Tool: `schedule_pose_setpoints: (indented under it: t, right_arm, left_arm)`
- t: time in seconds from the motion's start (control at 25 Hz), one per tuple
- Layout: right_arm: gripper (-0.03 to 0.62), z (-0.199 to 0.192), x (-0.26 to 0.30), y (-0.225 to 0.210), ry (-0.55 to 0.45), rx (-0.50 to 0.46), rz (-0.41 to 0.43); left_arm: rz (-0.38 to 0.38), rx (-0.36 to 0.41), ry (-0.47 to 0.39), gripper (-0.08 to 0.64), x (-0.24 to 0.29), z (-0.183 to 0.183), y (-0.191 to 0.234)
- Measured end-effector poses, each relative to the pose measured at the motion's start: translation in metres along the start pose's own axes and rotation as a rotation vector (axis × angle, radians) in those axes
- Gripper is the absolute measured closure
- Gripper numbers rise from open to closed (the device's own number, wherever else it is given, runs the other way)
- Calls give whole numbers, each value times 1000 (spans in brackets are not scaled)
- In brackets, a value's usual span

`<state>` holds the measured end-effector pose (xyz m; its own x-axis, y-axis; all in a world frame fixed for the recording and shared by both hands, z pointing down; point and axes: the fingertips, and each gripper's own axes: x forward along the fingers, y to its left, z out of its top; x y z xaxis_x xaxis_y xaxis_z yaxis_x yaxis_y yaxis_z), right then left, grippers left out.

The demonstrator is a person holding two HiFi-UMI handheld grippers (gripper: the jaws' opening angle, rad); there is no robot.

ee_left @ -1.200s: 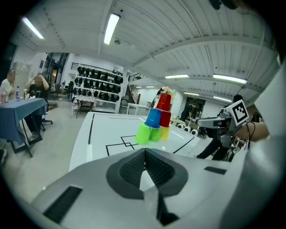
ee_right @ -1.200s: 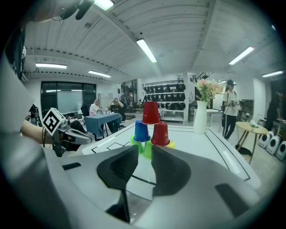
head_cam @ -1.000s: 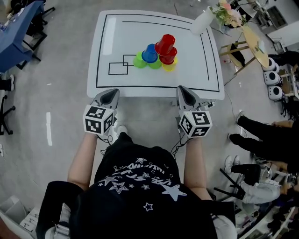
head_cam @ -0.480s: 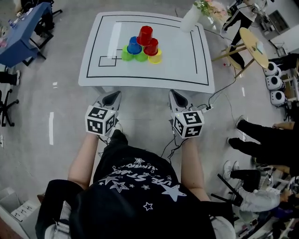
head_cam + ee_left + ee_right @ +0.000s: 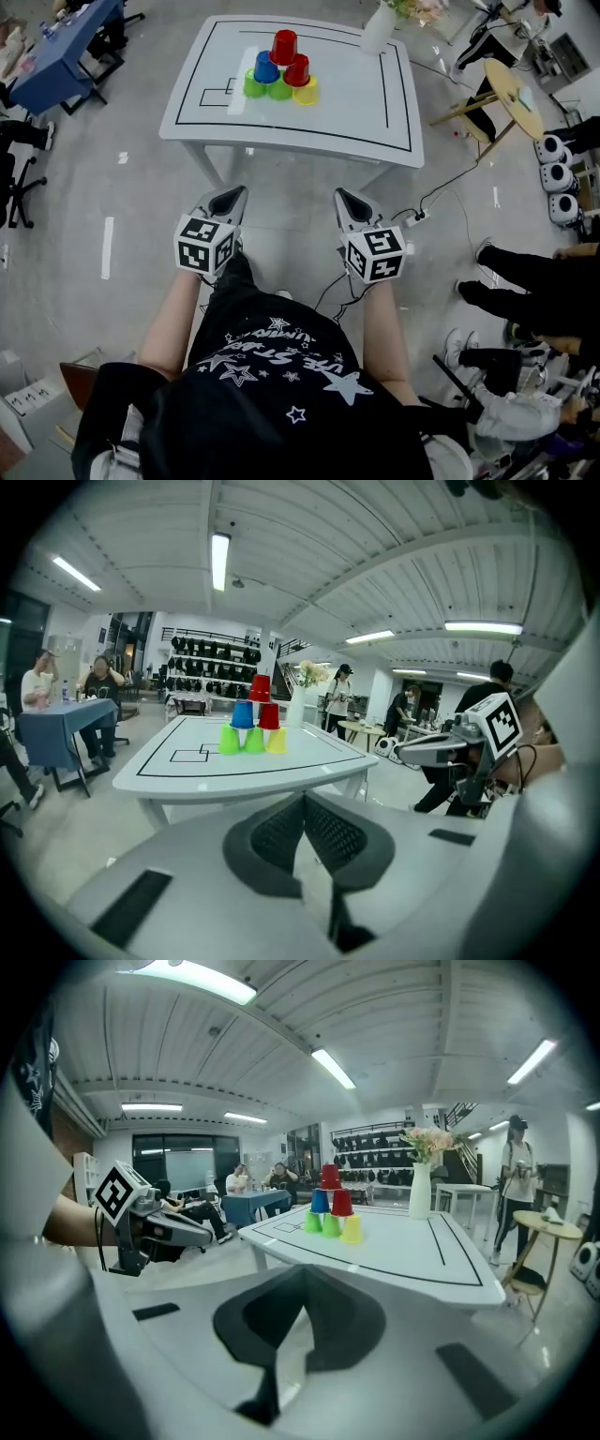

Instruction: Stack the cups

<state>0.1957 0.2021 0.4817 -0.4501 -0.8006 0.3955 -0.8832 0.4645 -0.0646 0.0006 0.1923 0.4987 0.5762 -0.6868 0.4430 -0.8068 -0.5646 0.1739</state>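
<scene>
Several cups stand upside down in a pyramid (image 5: 277,70) on the white table (image 5: 366,103): two green and a yellow at the bottom, a blue and a red above, a red cup (image 5: 284,44) on top. The pyramid (image 5: 251,726) shows far off in the left gripper view, and the same pyramid (image 5: 330,1208) in the right gripper view. My left gripper (image 5: 232,195) and right gripper (image 5: 343,198) hang over the floor, well short of the table's near edge. Both are shut and hold nothing, as the left gripper (image 5: 305,799) and right gripper (image 5: 302,1269) views show.
A white vase with flowers (image 5: 378,31) stands at the table's far right corner. A blue table (image 5: 56,56) is at the left, a round wooden side table (image 5: 514,86) at the right. A person's legs (image 5: 525,281) and a cable (image 5: 441,187) lie on the floor to the right.
Both grippers have drawn back from the table's near edge, out over the floor. The table and the pyramid now sit farther off and higher in the head view. The cups have not moved.
</scene>
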Motion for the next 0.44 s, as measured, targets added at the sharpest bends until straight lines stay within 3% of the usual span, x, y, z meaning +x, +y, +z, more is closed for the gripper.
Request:
schedule_pose_setpoints:
  t: [0.44]
  right_arm:
    - [589,-33,-62,5,-14,-22,28]
  left_arm:
    - [67,-6,-25,548,-41,-30,-59]
